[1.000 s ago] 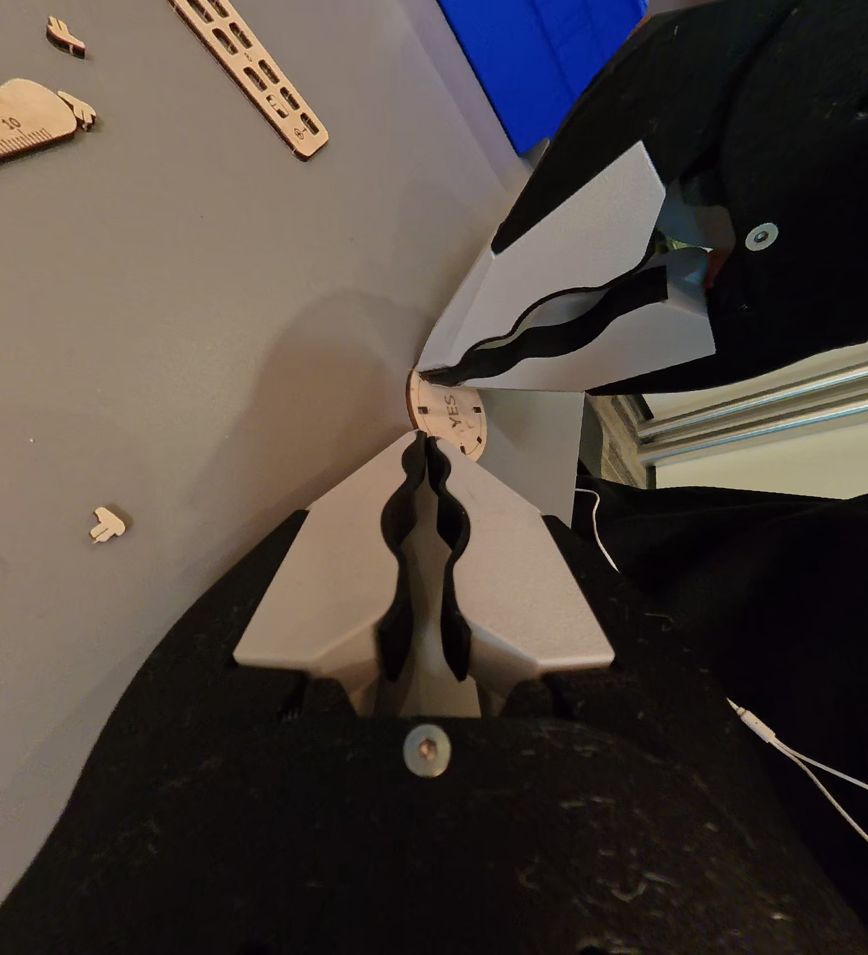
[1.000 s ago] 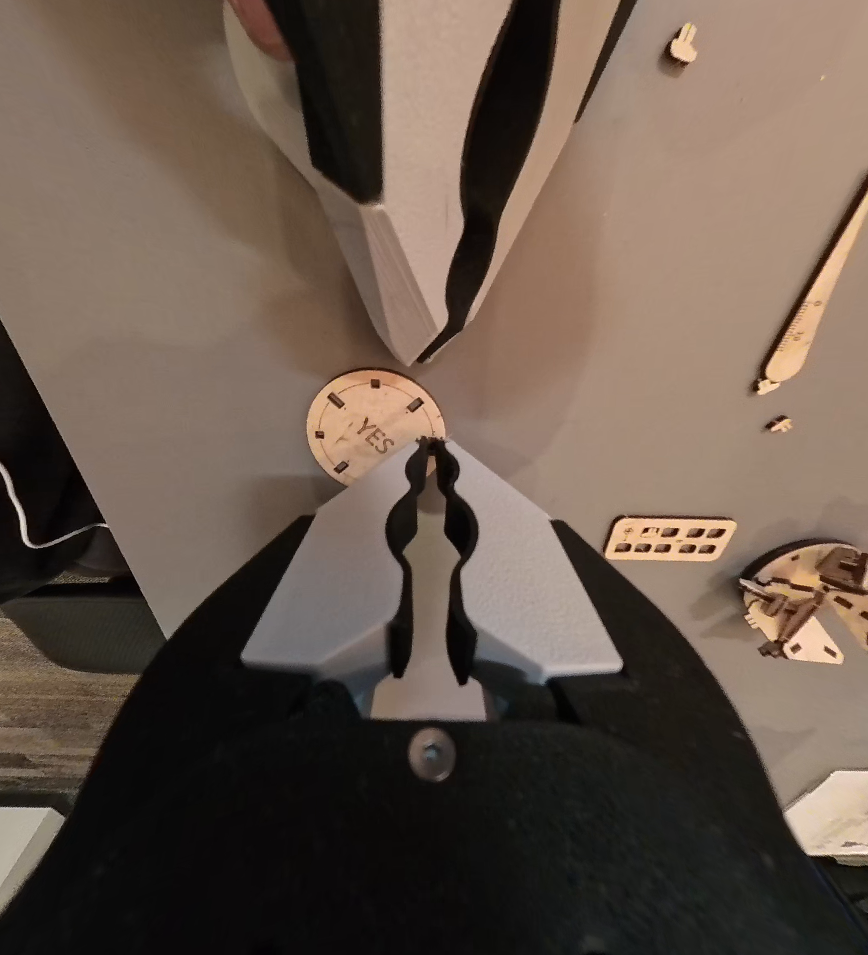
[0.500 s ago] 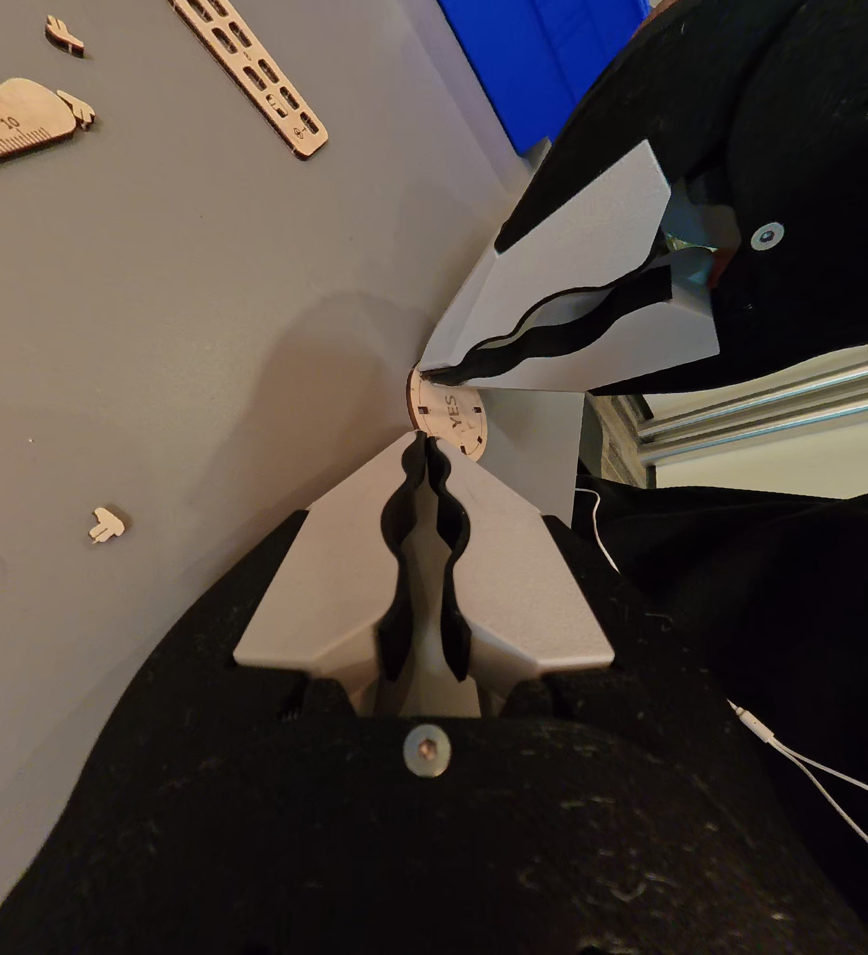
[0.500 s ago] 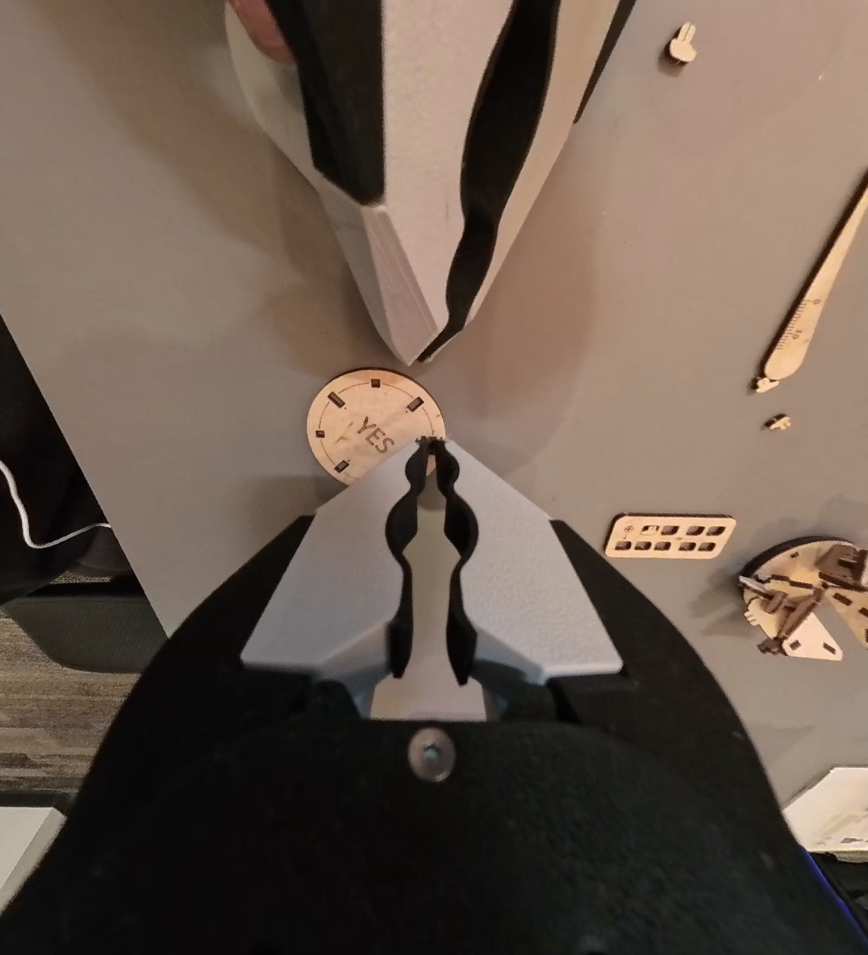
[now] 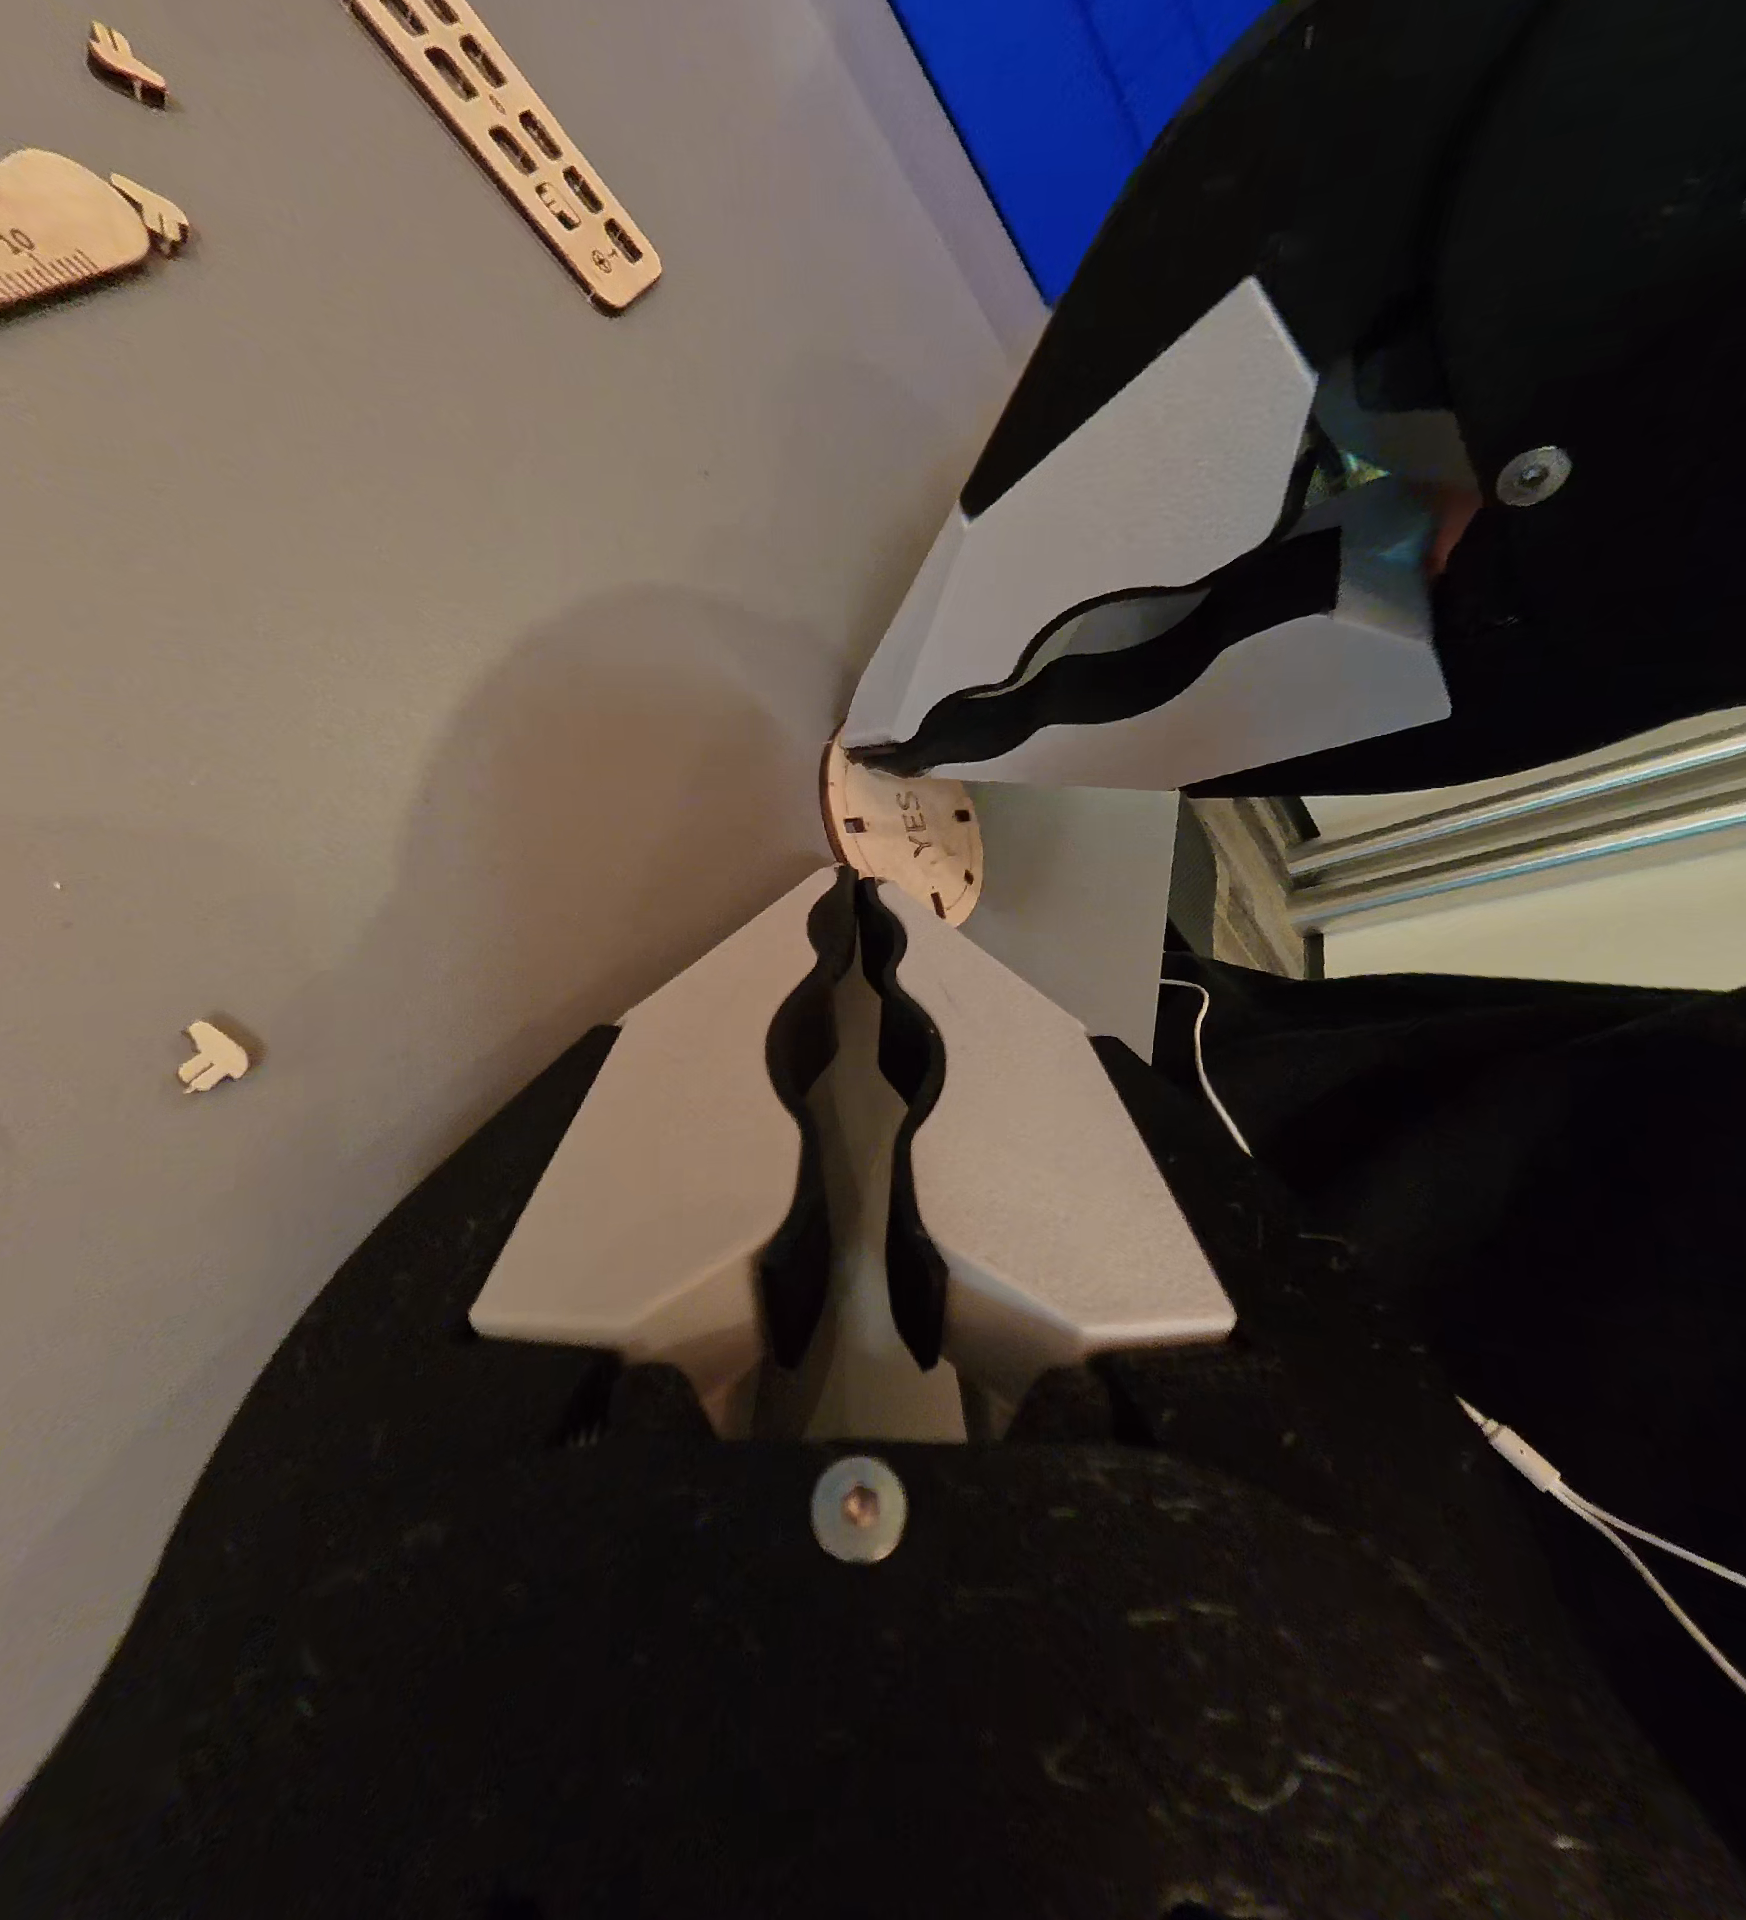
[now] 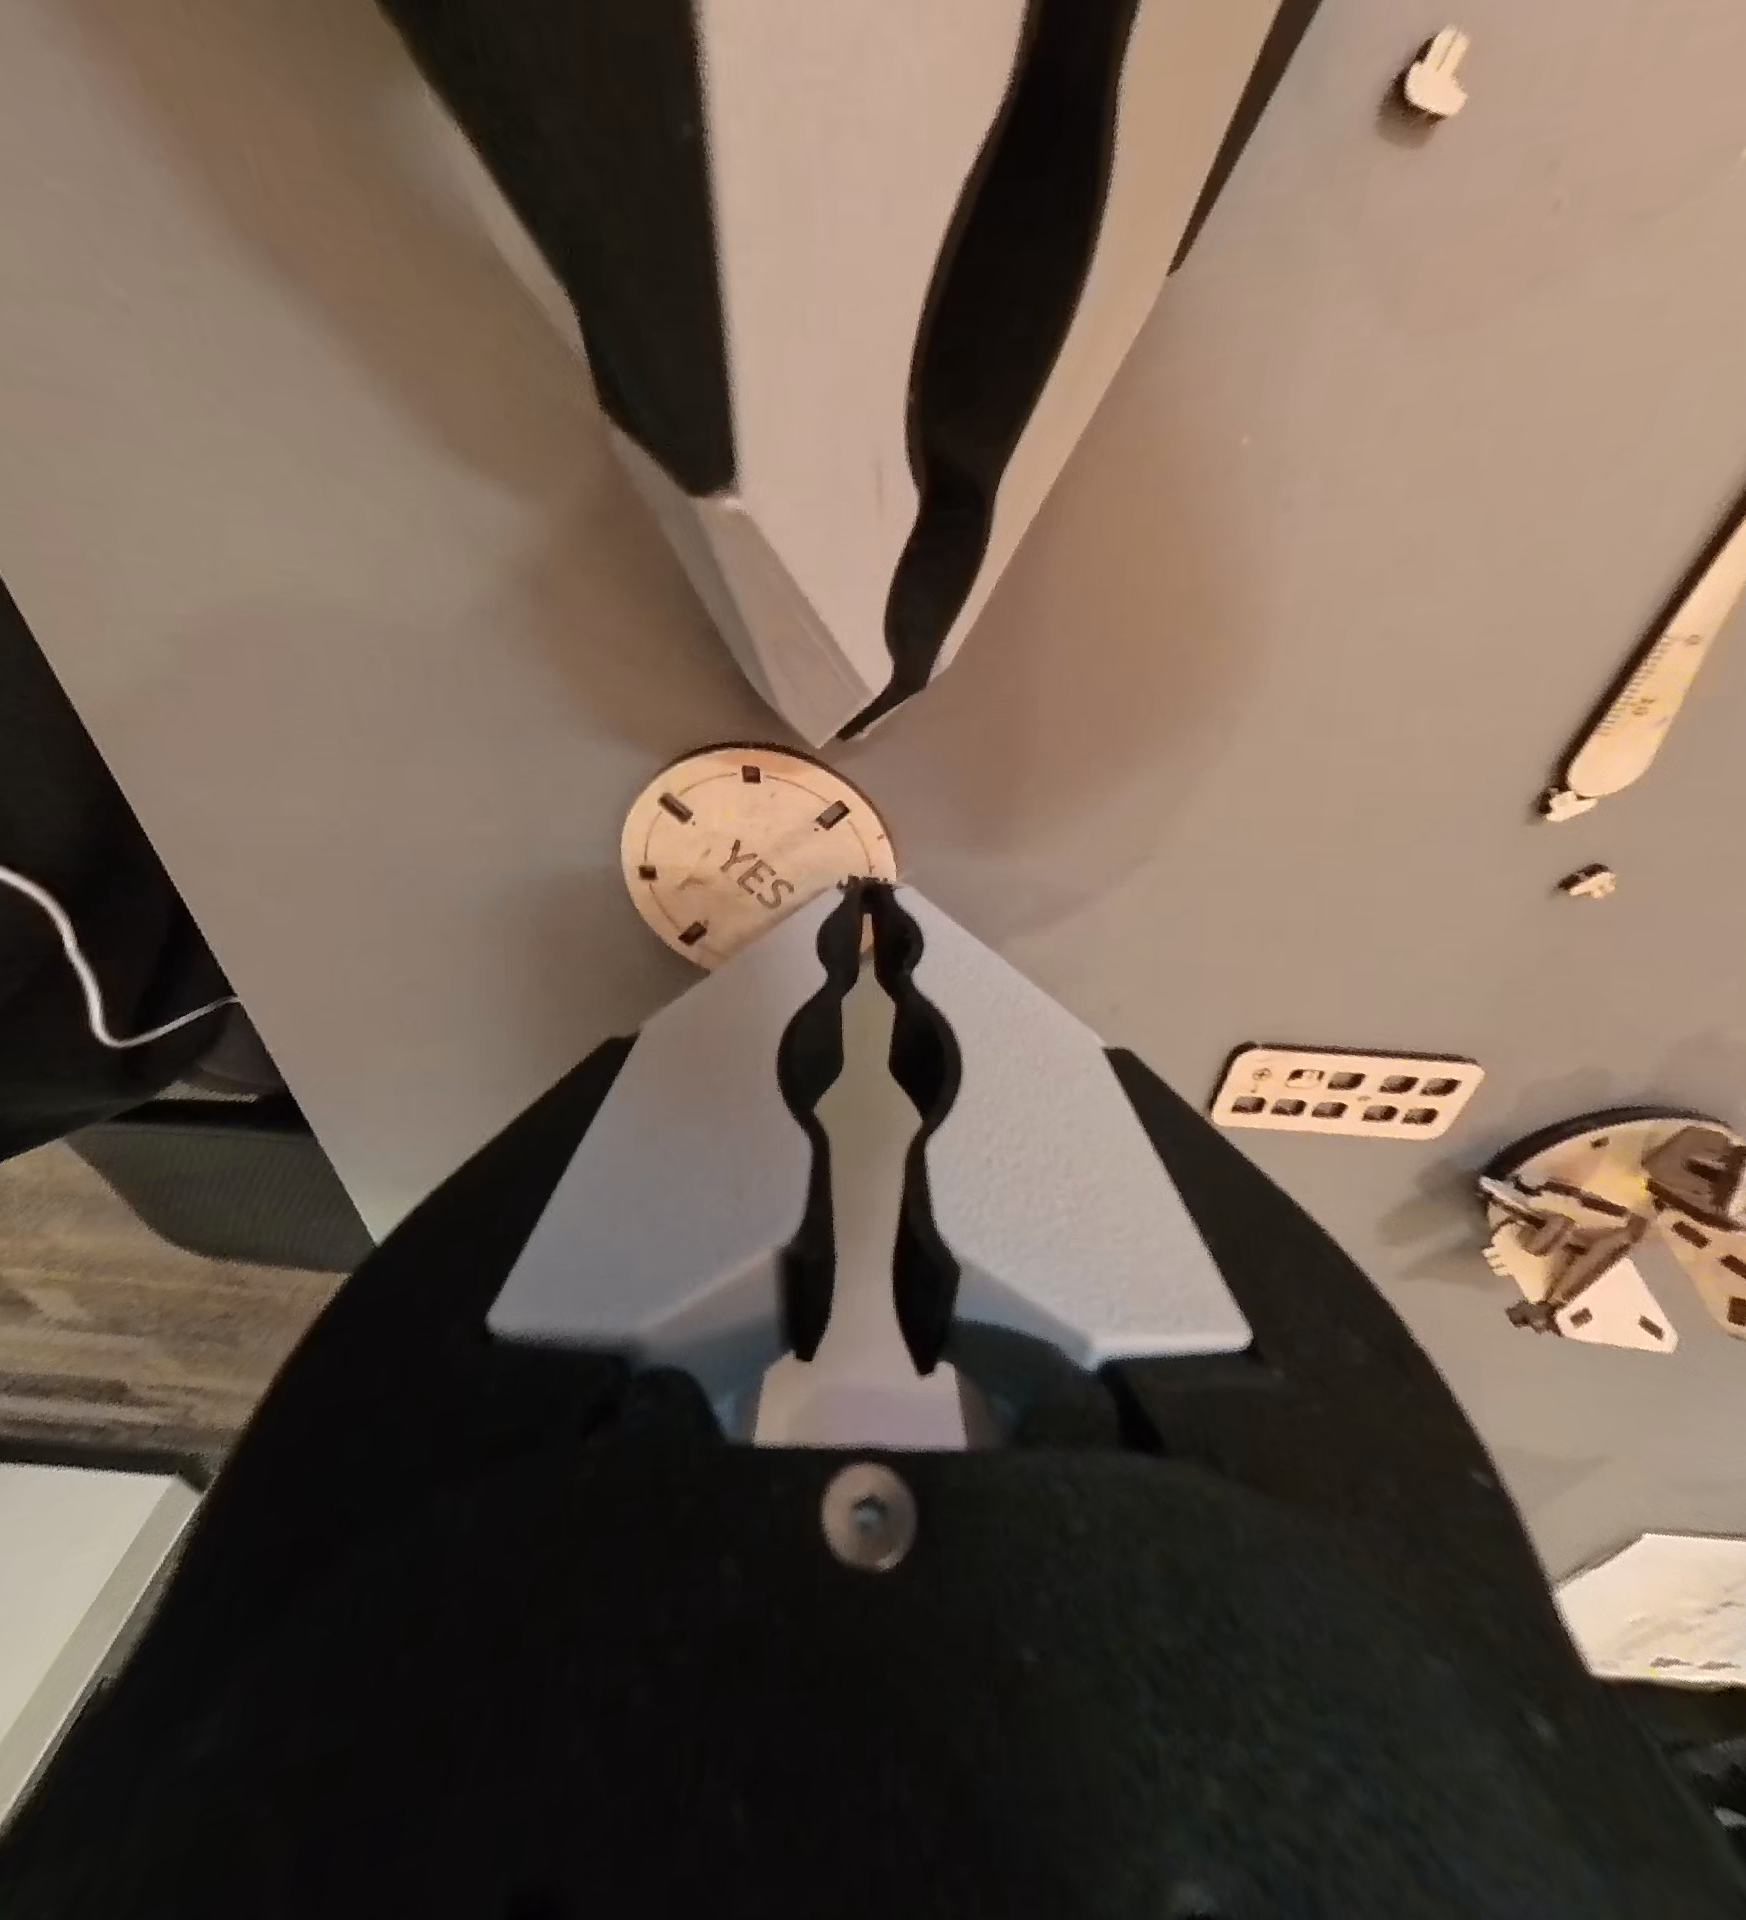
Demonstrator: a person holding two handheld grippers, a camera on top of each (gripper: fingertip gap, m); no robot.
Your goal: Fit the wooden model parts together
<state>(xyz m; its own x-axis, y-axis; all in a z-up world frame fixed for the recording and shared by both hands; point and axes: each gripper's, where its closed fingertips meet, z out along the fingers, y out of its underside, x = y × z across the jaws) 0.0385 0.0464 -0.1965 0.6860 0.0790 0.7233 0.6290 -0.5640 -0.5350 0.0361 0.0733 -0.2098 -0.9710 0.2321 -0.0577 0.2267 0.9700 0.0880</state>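
Grey desk [image 5: 329,623] carries everything; its near corner sits right by the round wooden disc [image 5: 910,831].

Your left gripper [image 5: 853,878] has its fingers closed tip to tip, the tips at the edge of the disc. Whether they pinch the rim or only touch it, I cannot tell.

Your right gripper [image 6: 864,888] is closed the same way, tips over the disc's rim on the opposite side. In the left wrist view it comes in from the upper right, with its tips [image 5: 874,753] on the disc's top edge.

The disc lies flat on the desk by the corner, between the two grippers, with small slots around an engraved ring.

Right of your right gripper:
- half-built wooden model [image 6: 1658,1236]
- slotted wooden plate [image 6: 1347,1101], just beside the model
- long tapered wooden ruler piece [image 6: 1679,644], well apart from the disc
- small wooden peg [image 6: 1430,88] near the far edge
- tiny wooden bit [image 6: 1586,883] below the ruler piece

White cable [image 5: 1679,1600] runs over dark cloth off the desk.
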